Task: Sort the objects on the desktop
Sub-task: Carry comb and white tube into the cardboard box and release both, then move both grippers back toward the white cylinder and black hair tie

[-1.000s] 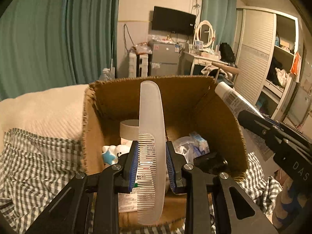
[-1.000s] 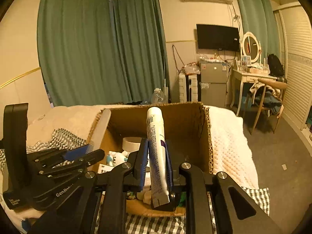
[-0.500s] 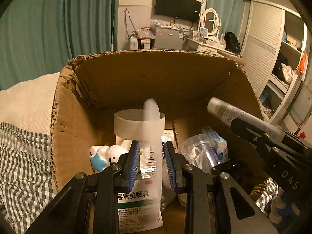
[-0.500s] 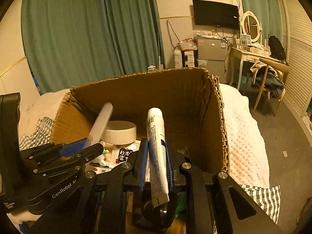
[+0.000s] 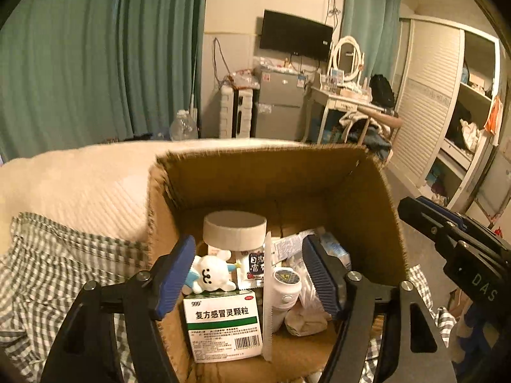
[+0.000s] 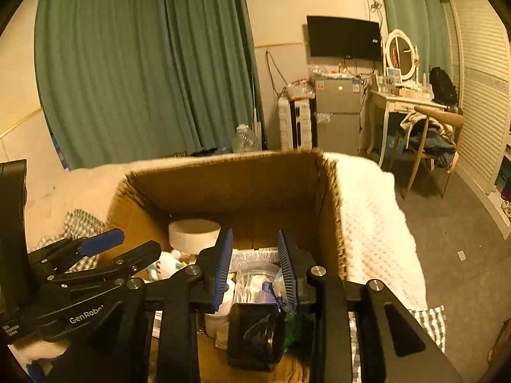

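An open cardboard box (image 5: 319,172) (image 6: 223,175) stands on the bed in front of both grippers. My left gripper (image 5: 249,277) is open and empty over the box's near edge. The white comb (image 5: 267,300) lies inside the box on its edge, beside a medicine carton (image 5: 223,325). My right gripper (image 6: 255,268) is open and empty over the box. The toothpaste tube (image 6: 255,255) lies inside the box, behind the right gripper's fingers.
The box also holds a white tape roll (image 5: 234,229), a white plush toy (image 5: 209,274), a small white bottle (image 5: 284,290), a clear tub (image 6: 252,279) and a black object (image 6: 255,335). A checked cloth (image 5: 64,261) and a white quilt (image 6: 367,223) flank the box.
Both grippers dipped into the box, opened and drew back. The comb left the left gripper and the toothpaste tube left the right gripper; both now lie in the box.
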